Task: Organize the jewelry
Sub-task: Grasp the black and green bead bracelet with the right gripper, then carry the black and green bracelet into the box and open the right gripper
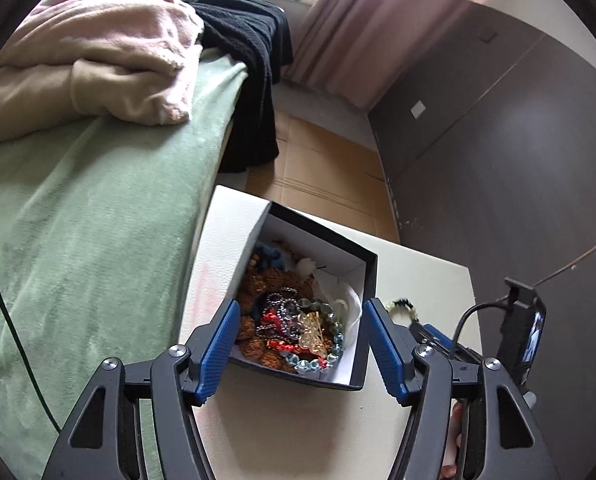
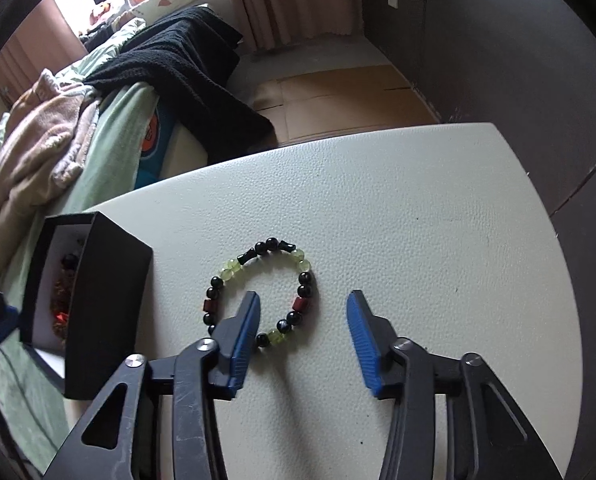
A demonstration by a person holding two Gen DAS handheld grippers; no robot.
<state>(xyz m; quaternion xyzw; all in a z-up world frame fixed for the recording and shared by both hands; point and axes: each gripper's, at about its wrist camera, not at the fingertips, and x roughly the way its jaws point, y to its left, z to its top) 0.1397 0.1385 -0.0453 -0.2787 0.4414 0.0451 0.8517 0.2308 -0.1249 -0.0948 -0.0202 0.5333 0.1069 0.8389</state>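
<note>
A green-covered bed [image 1: 98,200] runs just beside your white table [image 2: 418,208], with a black garment [image 2: 186,68] draped over its edge. The black box [image 1: 362,320] of tangled jewelry [image 1: 290,324] sits between your left gripper's [image 1: 302,344] wide-open fingers. Your right gripper [image 2: 304,328] is open too, empty, its left finger over the beaded bracelet [image 2: 260,292] lying on the table beside the box.

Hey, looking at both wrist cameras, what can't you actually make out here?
- Right wrist view: the left finger of the right gripper covers part of the beaded bracelet.
- Right wrist view: the black box shows mostly its outer wall; its contents are largely hidden.
- Left wrist view: the jewelry pile is tangled; single pieces underneath cannot be separated.
- Left wrist view: the right finger of the left gripper hides most of the bracelet.
</note>
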